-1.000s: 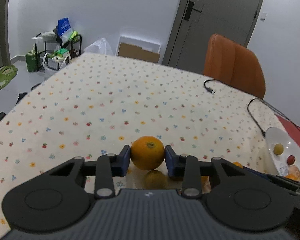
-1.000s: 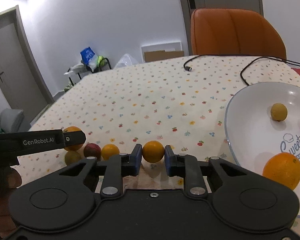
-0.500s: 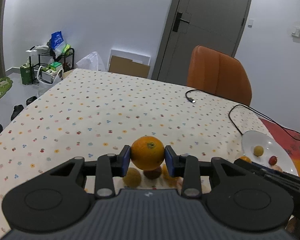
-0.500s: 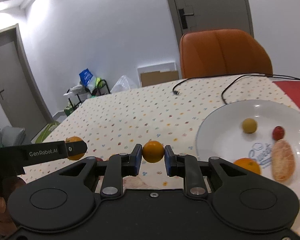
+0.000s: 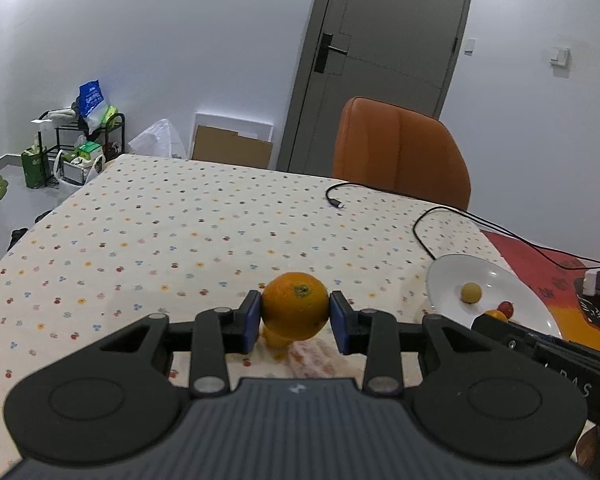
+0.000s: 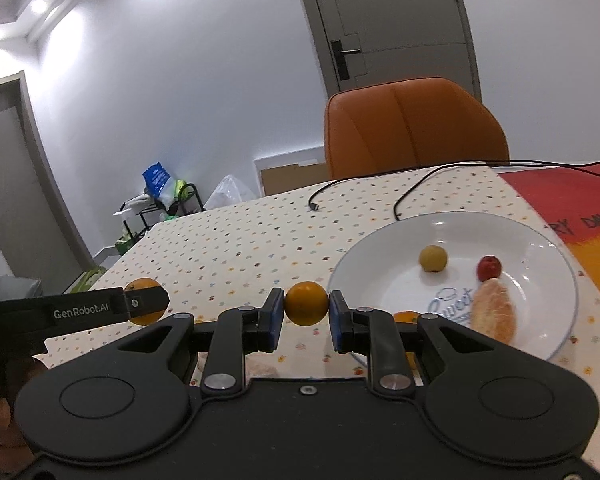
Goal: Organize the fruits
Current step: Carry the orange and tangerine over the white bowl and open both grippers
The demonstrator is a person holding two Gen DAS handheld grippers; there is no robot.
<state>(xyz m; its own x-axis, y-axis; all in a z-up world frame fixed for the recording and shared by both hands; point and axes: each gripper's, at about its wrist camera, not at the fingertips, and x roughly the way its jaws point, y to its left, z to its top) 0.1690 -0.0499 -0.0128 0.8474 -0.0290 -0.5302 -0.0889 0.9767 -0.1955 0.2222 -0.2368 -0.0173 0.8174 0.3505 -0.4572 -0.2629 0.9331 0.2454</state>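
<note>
Left wrist view: your left gripper (image 5: 295, 316) has its jaws clamped on the large orange (image 5: 295, 305), lifted above the table (image 5: 172, 224), left of the white plate (image 5: 456, 270), likely for carrying there.

Right wrist view: your right gripper (image 6: 306, 312) pinches the small orange fruit (image 6: 306, 303) in narrow jaws, just left of the plate's rim, presumably bound for it.

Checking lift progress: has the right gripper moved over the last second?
Yes. The right gripper, shut on the small orange, has risen: the white plate now sits lower and fuller in its view.
</note>
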